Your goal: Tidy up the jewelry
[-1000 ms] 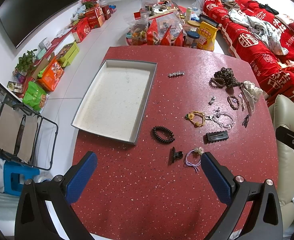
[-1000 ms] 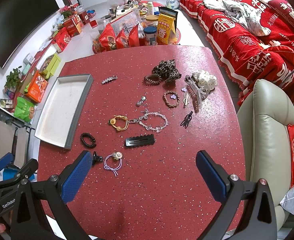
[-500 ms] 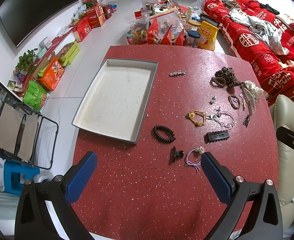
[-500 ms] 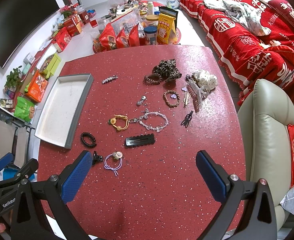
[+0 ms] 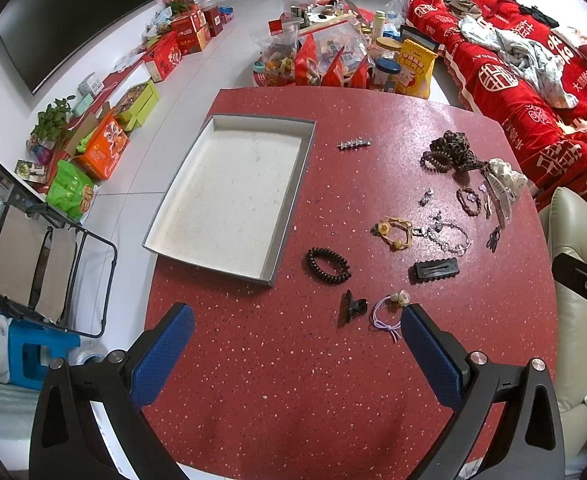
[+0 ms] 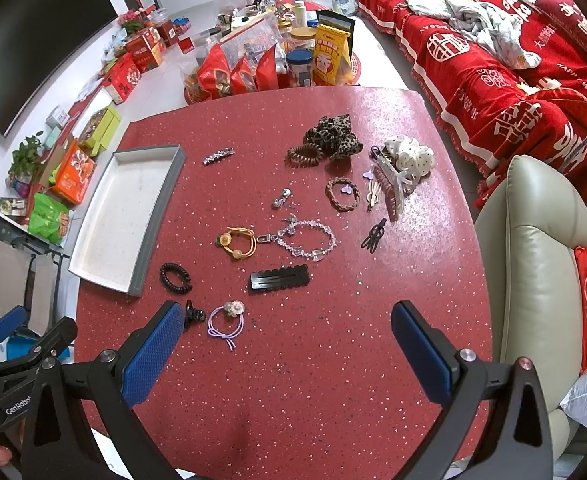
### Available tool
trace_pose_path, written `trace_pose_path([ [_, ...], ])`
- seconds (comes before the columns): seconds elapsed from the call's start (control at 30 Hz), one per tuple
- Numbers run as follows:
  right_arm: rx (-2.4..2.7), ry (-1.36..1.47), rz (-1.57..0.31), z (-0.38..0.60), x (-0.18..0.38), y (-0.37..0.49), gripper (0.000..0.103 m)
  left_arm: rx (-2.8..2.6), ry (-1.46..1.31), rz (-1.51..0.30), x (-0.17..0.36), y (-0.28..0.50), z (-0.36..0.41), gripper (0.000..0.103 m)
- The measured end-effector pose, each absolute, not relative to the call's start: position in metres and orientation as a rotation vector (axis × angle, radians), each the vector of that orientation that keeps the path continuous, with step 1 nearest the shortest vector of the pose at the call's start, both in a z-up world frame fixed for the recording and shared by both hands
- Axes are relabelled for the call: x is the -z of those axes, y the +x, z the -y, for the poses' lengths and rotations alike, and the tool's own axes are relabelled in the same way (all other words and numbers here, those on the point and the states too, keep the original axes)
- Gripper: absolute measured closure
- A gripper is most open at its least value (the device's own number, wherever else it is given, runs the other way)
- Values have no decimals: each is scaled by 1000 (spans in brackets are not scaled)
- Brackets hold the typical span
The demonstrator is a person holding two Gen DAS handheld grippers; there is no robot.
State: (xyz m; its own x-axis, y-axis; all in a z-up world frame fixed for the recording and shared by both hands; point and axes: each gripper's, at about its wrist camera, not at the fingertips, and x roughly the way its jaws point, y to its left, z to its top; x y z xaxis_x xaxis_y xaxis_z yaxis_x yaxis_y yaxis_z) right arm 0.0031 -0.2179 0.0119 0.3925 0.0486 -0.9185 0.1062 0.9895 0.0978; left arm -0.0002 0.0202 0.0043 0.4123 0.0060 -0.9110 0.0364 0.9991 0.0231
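An empty grey-rimmed white tray (image 5: 293, 184) (image 6: 160, 220) lies on the left of the red table. Hair and jewelry pieces are scattered to its right: black coil tie (image 5: 327, 266) (image 6: 175, 278), small black claw clip (image 5: 351, 306) (image 6: 193, 315), purple hair tie with flower (image 5: 389, 312) (image 6: 225, 320), black snap clip (image 5: 436, 270) (image 6: 279, 278), yellow bracelet (image 5: 393, 232) (image 6: 239, 242), crystal bracelet (image 6: 307, 238), rhinestone clip (image 5: 353, 144) (image 6: 218, 157), leopard scrunchie (image 6: 333, 138). My left gripper (image 5: 297, 344) and right gripper (image 6: 287, 344) are both open and empty, above the table's near edge.
A cream leather chair (image 6: 541, 280) stands at the table's right. A red-covered sofa (image 6: 513, 80) is behind it. Snack bags and jars (image 6: 293, 64) crowd the floor beyond the far edge. A folding cart (image 5: 33, 264) stands on the left floor.
Both views have hardly shifted; the left gripper has drifted very slightly. No object on the table has moved.
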Motion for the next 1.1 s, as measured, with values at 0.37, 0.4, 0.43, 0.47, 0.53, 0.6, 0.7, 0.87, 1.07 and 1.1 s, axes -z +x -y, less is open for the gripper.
trace_pose_path([
  [0.37, 47, 154, -1188, 220, -1, 4, 0, 31, 30, -1170, 8, -4, -27, 0],
  [0.4, 49, 155, -1194, 221, 2, 4, 0, 30, 28, -1174, 10, -4, -27, 0],
  [0.43, 52, 157, -1200, 222, 4, 3, 0, 25, 29, -1179, 14, -5, -29, 0],
  [0.47, 55, 159, -1208, 223, 8, 2, 0, 18, 31, -1185, 19, -5, -30, 0],
  [0.53, 60, 165, -1225, 226, 17, 2, 0, 18, 21, -1207, 27, 0, -27, 0],
  [0.6, 66, 173, -1248, 231, 26, 4, 0, 27, 1, -1233, 34, 3, -27, 0],
  [0.7, 74, 183, -1279, 236, 40, 3, 0, 56, -58, -1287, 51, 10, -24, 0],
  [0.87, 84, 188, -1325, 247, 66, 10, 0, 62, -119, -1328, 74, 20, -16, 0],
  [1.07, 69, 165, -1349, 257, 95, 31, 0, 89, -198, -1377, 108, 46, -1, 0],
  [1.1, 65, 161, -1351, 258, 99, 35, 0, 87, -208, -1386, 113, 51, 1, 0],
])
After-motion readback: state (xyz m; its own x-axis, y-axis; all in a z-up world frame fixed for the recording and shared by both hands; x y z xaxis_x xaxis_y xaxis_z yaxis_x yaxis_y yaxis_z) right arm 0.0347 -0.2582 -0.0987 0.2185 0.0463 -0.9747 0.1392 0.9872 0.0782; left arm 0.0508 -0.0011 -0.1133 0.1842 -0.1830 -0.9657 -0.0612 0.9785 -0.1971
